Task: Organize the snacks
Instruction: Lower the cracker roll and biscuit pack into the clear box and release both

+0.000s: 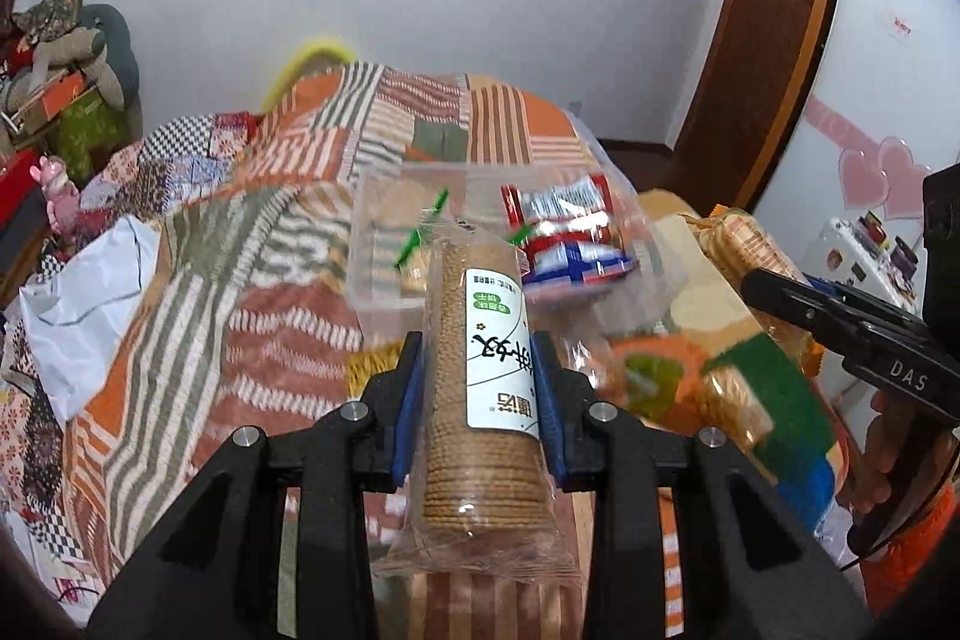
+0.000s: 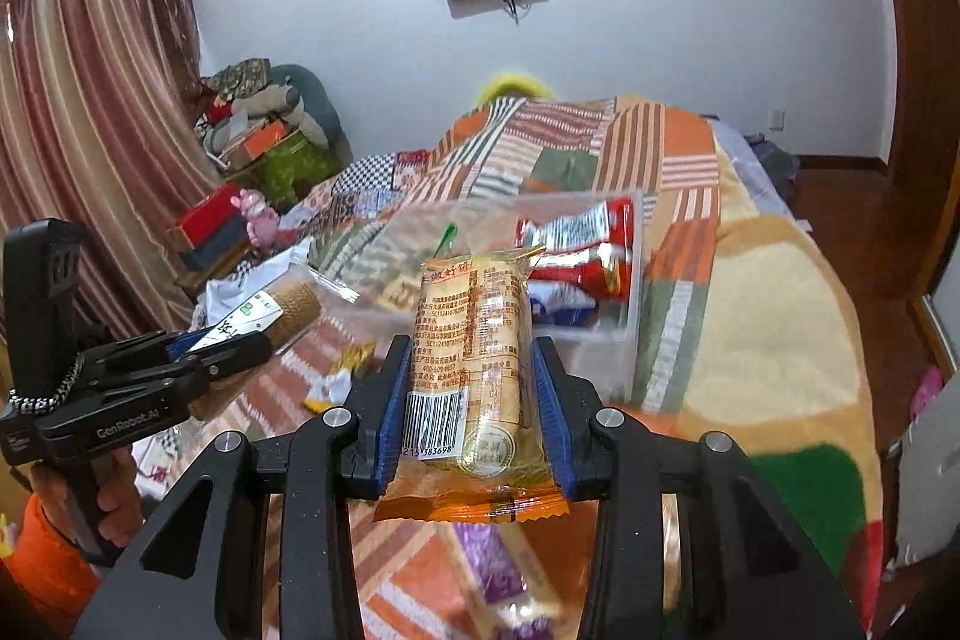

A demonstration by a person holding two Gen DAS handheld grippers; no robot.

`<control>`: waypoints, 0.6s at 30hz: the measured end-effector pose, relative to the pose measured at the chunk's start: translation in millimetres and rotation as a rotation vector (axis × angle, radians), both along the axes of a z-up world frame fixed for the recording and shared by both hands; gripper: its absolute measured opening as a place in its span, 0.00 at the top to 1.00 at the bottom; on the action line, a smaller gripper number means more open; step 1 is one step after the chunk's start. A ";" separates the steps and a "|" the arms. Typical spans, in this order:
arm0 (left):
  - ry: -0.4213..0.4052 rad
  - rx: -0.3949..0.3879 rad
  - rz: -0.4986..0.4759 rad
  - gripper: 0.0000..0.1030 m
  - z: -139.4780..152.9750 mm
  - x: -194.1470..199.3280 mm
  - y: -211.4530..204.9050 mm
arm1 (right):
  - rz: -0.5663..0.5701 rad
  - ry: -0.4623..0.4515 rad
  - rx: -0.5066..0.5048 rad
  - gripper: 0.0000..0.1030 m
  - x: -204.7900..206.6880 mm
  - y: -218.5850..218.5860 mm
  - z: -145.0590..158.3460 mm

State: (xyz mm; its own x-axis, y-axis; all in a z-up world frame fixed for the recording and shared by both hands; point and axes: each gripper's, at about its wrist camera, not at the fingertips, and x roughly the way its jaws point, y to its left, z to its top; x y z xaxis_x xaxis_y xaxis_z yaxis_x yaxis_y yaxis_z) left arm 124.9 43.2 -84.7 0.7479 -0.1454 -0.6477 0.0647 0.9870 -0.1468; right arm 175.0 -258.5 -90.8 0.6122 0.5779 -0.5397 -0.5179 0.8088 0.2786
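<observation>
My left gripper (image 1: 478, 340) is shut on a clear-wrapped roll of brown biscuits with a white label (image 1: 480, 376), held above the bed. It also shows in the right wrist view (image 2: 282, 307). My right gripper (image 2: 472, 346) is shut on an orange packet of pale crackers (image 2: 474, 358), also held in the air. A clear plastic box (image 2: 606, 340) stands on the patchwork quilt ahead of both grippers, with red and white snack bags (image 2: 591, 244) inside it. The box also shows in the left wrist view (image 1: 384, 292).
The bed carries a patchwork quilt (image 1: 252, 232) and an orange, green and cream blanket (image 2: 780, 328). Loose snack packets lie on it below the grippers (image 2: 492, 568). A white bag (image 1: 90, 292) lies at the left. A cluttered chair (image 2: 270, 130) and a curtain (image 2: 78, 130) stand beyond.
</observation>
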 end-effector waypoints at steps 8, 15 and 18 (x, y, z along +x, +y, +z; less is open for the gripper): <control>-0.038 -0.017 0.028 0.67 17.5 36.3 15.0 | -0.015 -0.038 0.018 0.65 25.3 10.0 14.3; -0.036 0.012 0.053 0.67 14.3 68.4 19.2 | -0.018 -0.041 0.025 0.65 50.4 27.1 16.9; -0.024 0.028 0.061 0.67 7.9 81.0 18.8 | -0.017 -0.035 0.019 0.65 60.8 35.7 15.2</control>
